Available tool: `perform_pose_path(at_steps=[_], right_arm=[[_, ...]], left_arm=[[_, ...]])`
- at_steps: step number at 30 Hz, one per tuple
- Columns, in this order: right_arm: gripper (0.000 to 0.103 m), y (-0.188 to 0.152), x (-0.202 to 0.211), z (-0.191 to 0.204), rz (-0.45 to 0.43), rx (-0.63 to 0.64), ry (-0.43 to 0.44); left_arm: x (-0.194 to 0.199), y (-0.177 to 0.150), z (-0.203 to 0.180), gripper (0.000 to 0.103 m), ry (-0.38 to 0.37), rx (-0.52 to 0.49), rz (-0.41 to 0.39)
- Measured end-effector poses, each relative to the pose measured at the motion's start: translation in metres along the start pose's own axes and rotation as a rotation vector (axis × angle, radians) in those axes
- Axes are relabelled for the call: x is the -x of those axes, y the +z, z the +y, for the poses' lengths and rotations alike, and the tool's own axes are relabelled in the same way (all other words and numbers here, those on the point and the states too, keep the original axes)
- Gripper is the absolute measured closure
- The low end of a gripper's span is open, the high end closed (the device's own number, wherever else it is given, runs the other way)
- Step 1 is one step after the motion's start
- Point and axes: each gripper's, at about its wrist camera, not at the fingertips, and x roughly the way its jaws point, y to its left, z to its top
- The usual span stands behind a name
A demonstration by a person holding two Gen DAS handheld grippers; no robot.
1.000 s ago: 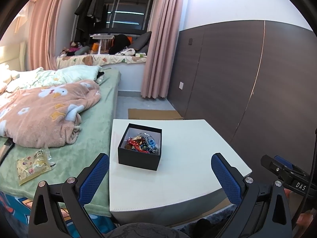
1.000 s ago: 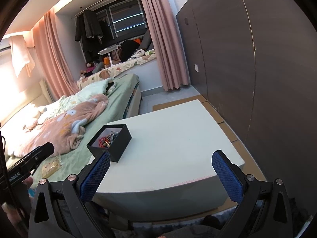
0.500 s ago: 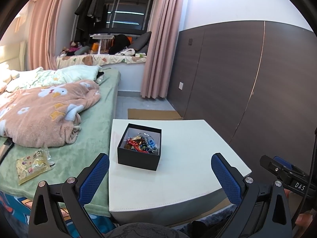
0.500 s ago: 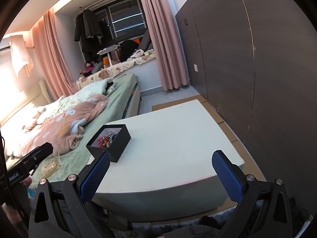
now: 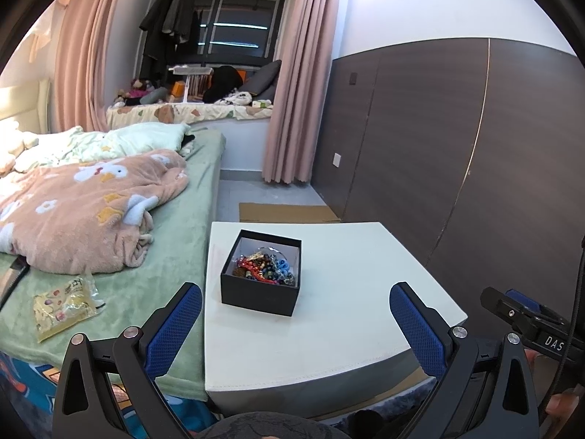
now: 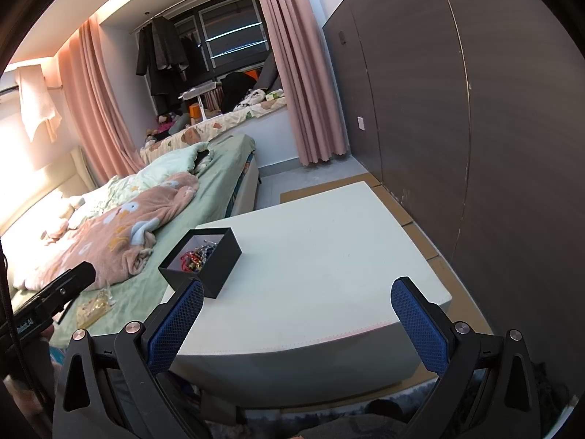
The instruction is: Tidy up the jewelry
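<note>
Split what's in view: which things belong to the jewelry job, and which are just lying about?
Job:
- black box, open, on the white table
- tangled jewelry inside it
- left gripper and right gripper, jaws open, both empty

Lying about:
- snack packet on the bed
- pink blanket
- hanging coats
- cardboard sheet on the floor

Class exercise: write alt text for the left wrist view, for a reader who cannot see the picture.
An open black box of tangled, colourful jewelry sits on a white table beside a bed with a green sheet. The left gripper is open and empty in the foreground, short of the box. A snack packet lies on the sheet.
</note>
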Motion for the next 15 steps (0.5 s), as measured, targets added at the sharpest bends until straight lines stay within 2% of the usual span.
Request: perform_pose_path(at_steps=[15], right_arm=[[0.000,0.0001,-0.0004,-0.0002,0.002,-0.002,0.000]], left_arm=[[0.0016,-0.0029,-0.0064,0.001,0.021,-0.028,-0.009]])
